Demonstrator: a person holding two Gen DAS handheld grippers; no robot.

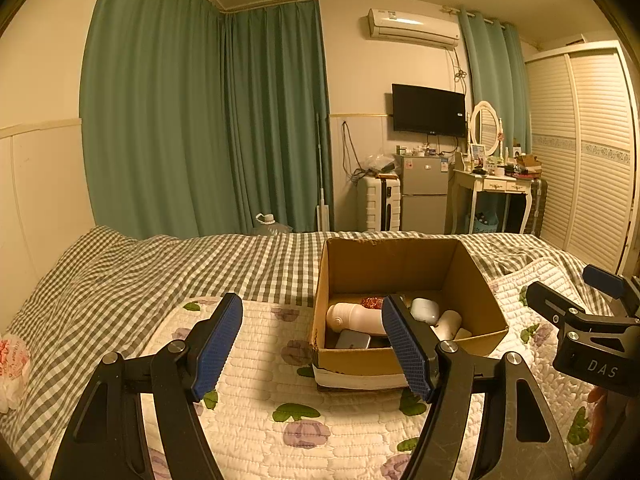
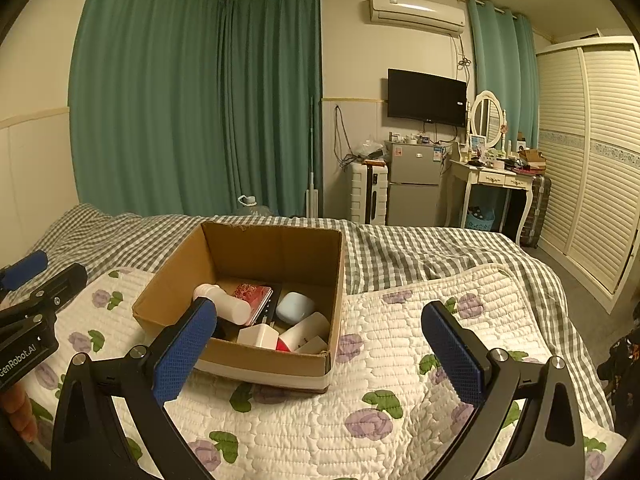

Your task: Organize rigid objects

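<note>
The cardboard box (image 2: 276, 264) sits open on the bed, resting on a white quilt (image 2: 400, 360) printed with purple flowers, and it's well stocked: a white bottle (image 2: 224, 304) lies on its side along the left, a red patterned item (image 2: 252, 294) just behind it, a pale blue case (image 2: 295, 307) in the middle, and white blocky pieces (image 2: 260, 336) crowding the near wall. From the left wrist view the same bottle (image 1: 352, 318) and case (image 1: 424, 310) show inside the box (image 1: 392, 264), with a grey flat object (image 1: 353, 340) at the near corner. The left claw (image 1: 312, 344) hangs wide open just short of the box, gripping nothing, its right finger overlapping the box's front. The right claw (image 2: 320, 348) is spread wide as well, empty, with its left finger in front of the box's near wall. Under the quilt lies a grey checked bedspread (image 2: 400, 252); beyond the bed stand green curtains (image 2: 180, 100), a small fridge (image 2: 412, 180) and a dressing table (image 2: 500, 180).
</note>
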